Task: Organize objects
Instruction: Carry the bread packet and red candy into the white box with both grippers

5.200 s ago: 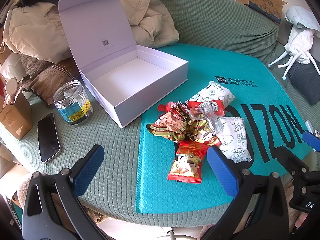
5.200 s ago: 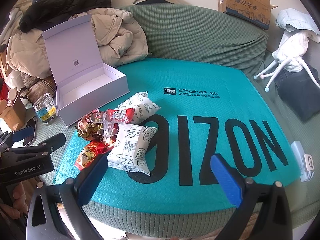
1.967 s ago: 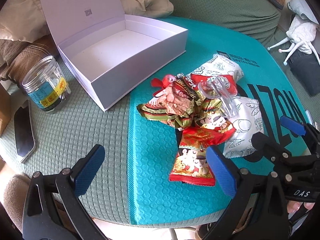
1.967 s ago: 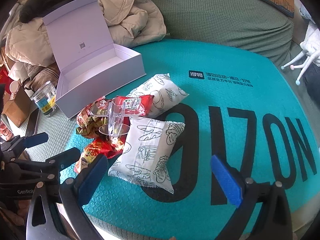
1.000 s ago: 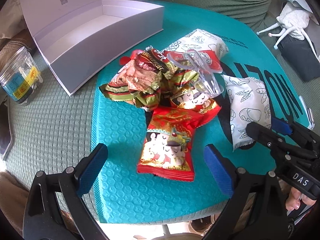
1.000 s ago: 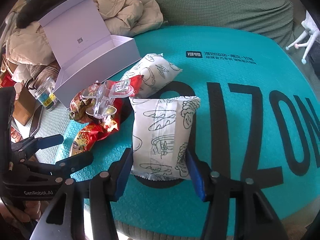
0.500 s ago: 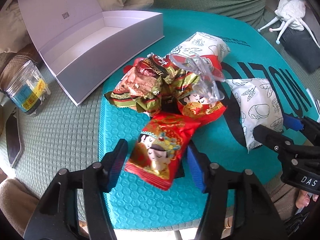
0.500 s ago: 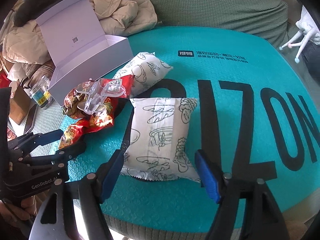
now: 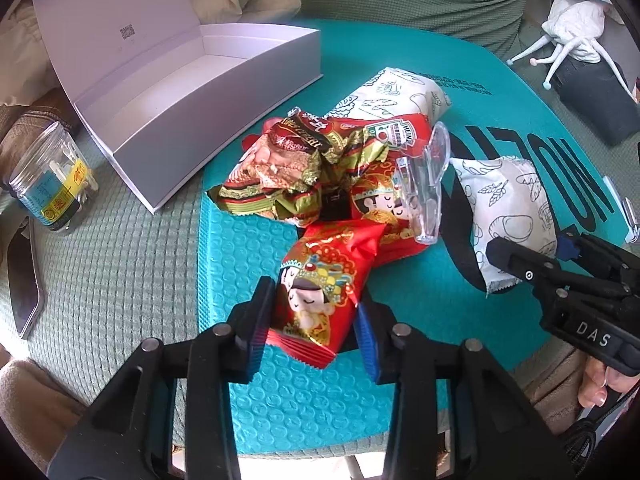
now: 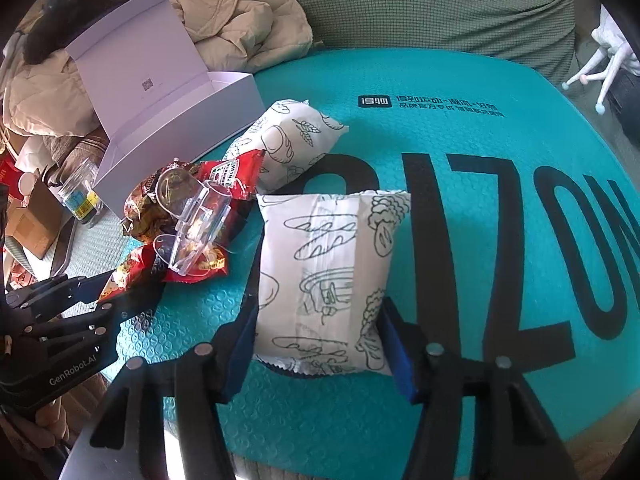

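While the snack pile (image 9: 320,168) lies on the teal mat (image 9: 248,264) beside the open white box (image 9: 192,92), a red snack packet (image 9: 320,284) at the pile's near edge is pinched by the left tongs (image 9: 316,320), whose jaws have just been closing on it. A white bread packet (image 10: 324,280) is pinched at both sides by the right tongs (image 10: 320,344), also just closed in. A clear plastic clip (image 10: 196,220) is seen resting atop the pile.

phone (image 9: 22,280) cut off by edge
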{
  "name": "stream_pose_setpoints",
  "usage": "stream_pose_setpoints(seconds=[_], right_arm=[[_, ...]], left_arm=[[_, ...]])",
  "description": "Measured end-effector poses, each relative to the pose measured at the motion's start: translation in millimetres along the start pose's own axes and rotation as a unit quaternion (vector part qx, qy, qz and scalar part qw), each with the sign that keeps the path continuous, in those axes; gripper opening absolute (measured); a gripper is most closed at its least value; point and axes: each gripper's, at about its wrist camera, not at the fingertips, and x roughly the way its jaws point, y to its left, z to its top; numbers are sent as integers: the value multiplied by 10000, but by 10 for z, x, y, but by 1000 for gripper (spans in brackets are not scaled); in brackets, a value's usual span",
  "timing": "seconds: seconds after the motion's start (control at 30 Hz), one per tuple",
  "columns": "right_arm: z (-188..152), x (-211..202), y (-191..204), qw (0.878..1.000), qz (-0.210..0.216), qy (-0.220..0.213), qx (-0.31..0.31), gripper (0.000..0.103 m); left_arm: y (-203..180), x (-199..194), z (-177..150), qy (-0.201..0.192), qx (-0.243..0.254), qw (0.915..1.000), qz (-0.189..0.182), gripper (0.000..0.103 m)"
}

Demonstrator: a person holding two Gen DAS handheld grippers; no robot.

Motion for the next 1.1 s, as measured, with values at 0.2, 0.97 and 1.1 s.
stream_pose_setpoints(seconds=[0.2,0.97,1.1], right_arm=[[-36,-88,9,10000,80,15,37,52],[31,-560,121,9993,146,-279,-201,52],[76,-644,181,9988,149,-348,-296,52]], left_arm=[[-130,-34,122,-58,56,10000,19,28],[408,-997,-465,-297,226,9991,-222,26],[428,-1020,-462,-352,221,9989,-212,26]])
